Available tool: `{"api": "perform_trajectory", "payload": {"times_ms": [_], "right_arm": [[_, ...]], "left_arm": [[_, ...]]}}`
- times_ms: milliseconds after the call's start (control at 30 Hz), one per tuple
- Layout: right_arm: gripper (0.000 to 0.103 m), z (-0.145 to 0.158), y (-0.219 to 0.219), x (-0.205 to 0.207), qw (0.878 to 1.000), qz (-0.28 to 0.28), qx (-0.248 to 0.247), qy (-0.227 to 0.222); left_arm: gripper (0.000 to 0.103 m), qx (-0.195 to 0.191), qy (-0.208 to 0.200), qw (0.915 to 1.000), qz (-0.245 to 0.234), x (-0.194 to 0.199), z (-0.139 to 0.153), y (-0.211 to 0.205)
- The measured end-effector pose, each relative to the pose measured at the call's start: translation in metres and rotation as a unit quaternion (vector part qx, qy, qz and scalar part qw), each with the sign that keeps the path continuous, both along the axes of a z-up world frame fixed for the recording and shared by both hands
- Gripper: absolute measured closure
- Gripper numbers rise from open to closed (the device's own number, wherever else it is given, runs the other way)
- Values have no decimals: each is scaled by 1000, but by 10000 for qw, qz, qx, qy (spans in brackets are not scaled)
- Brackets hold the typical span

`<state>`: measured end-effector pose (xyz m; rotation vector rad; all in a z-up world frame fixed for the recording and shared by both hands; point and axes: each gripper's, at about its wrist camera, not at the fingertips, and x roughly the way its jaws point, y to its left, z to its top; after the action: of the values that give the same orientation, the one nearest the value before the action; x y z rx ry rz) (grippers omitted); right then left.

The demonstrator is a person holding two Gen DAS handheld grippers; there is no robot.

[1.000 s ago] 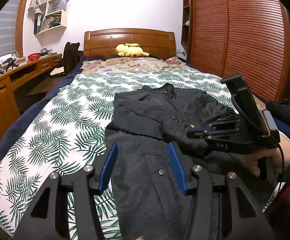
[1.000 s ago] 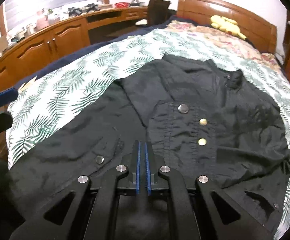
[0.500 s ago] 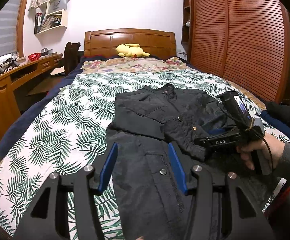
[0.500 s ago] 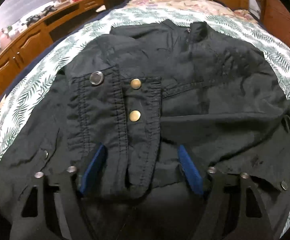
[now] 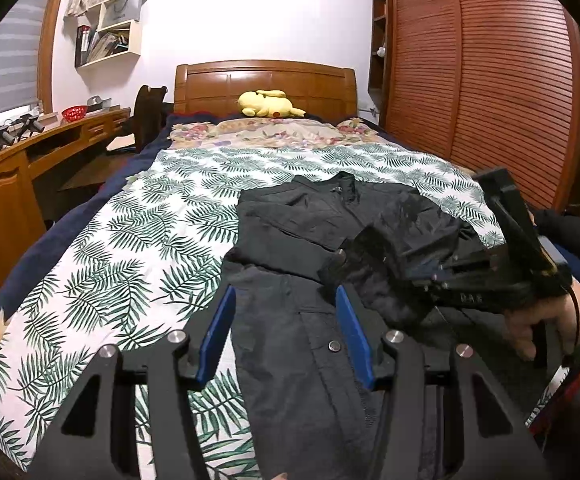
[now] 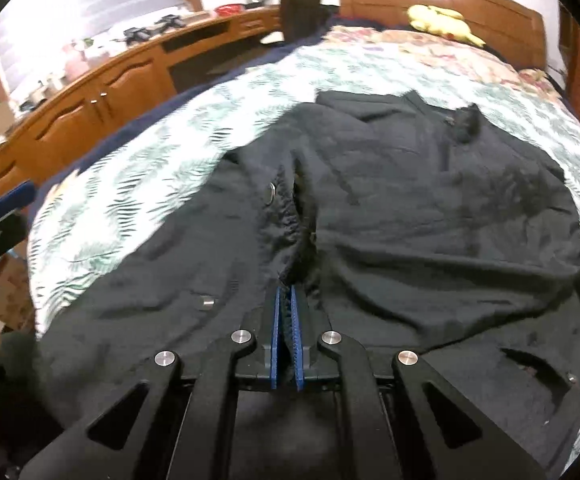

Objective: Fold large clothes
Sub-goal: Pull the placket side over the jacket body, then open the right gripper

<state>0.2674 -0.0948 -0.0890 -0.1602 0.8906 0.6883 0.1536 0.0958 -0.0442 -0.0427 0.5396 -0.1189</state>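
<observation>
The right gripper (image 6: 285, 320) is clamped on a fold of the black jacket (image 6: 430, 220), its blue pads having just closed on the cloth, which rises in a ridge from the jaws toward the far side; in the left view this gripper (image 5: 422, 272) sits at right, lifting a cuff. The left gripper (image 5: 285, 320) hovers half open over the jacket's near hem, gripping nothing. The jacket lies spread on the leaf-print bed (image 5: 129, 248), collar toward the far headboard (image 5: 265, 80).
</observation>
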Motion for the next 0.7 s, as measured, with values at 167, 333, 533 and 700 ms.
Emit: {"api": "perform_trajectory", "payload": {"times_ms": [167, 333, 533, 700], "right_arm": [[100, -3, 27, -25, 9992, 390, 5, 123], [86, -6, 37, -43, 9981, 584, -83, 153], [52, 11, 17, -36, 9992, 316, 136, -201], [52, 6, 8, -4, 9983, -153, -338, -444]], "left_arm": [[52, -42, -4, 10000, 64, -1, 0, 6], [52, -37, 11, 10000, 83, -2, -1, 9], [52, -9, 55, 9999, 105, -1, -3, 9], [52, 13, 86, 9999, 92, 1, -5, 6]]}}
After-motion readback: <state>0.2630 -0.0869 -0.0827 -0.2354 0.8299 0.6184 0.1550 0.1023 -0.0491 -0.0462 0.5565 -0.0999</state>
